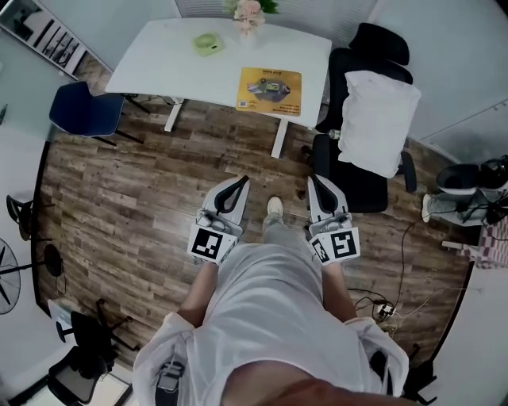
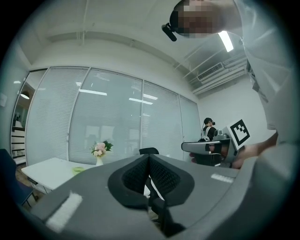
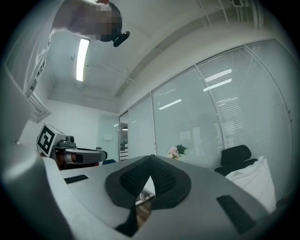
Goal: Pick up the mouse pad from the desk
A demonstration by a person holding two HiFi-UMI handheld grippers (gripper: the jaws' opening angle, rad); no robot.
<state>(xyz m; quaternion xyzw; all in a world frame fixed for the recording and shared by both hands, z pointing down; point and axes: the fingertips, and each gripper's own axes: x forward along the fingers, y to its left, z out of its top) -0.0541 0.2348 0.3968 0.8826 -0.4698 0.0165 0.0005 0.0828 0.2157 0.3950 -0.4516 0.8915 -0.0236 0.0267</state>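
Left claw (image 1: 239,184) is pressed together with nothing between its tips; its own view shows the same (image 2: 149,160). Right claw (image 1: 314,184) is also together and empty, confirmed in its own view (image 3: 151,160). Both are held level in front of the person over the wood floor (image 1: 143,198), well short of the worktop (image 1: 159,59) and pointing toward it.

The yellow mouse pad (image 1: 270,91) lies flat on the worktop at its near right edge, with nothing touching it. A green round item (image 1: 208,43) sits mid-worktop toward the far side. A vase of pink flowers (image 1: 248,14) stands at the worktop's far edge. A black office chair (image 1: 357,170) carrying a white pillow (image 1: 379,120) stands just right of the worktop. A blue chair (image 1: 83,109) stands off the worktop's left end. One shoe (image 1: 275,207) shows between the claws, on the near side of the worktop.
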